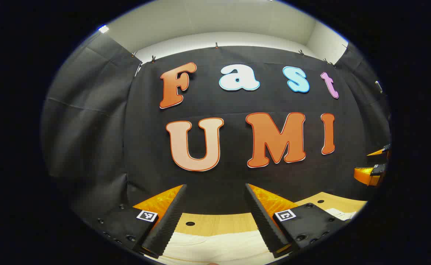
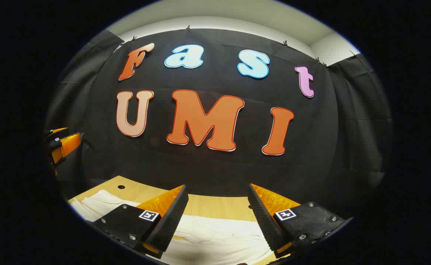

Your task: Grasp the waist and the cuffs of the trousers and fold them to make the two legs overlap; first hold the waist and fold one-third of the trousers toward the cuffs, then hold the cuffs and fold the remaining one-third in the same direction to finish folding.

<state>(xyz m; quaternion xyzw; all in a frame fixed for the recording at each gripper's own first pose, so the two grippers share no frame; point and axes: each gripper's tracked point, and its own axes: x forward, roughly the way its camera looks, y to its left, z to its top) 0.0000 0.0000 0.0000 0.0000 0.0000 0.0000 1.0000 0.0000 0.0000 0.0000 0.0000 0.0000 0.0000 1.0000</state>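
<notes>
Pale cream trousers [image 2: 215, 235] lie flat on a light wooden table [image 2: 215, 206], seen low in the right gripper view under my right gripper [image 2: 217, 191]. That gripper is open, held above the cloth with nothing between its fingers. In the left gripper view the same trousers [image 1: 215, 243] show as a pale strip below my left gripper [image 1: 215, 191], which is also open and above the cloth. Each gripper appears at the edge of the other's view: the right gripper [image 1: 373, 165] far right, the left gripper [image 2: 63, 141] far left.
The black cloth wall [image 2: 215, 165] rises right behind the table's far edge. The table [image 1: 215, 222] has small round holes [image 1: 190, 223] in its top. Black curtains close both sides.
</notes>
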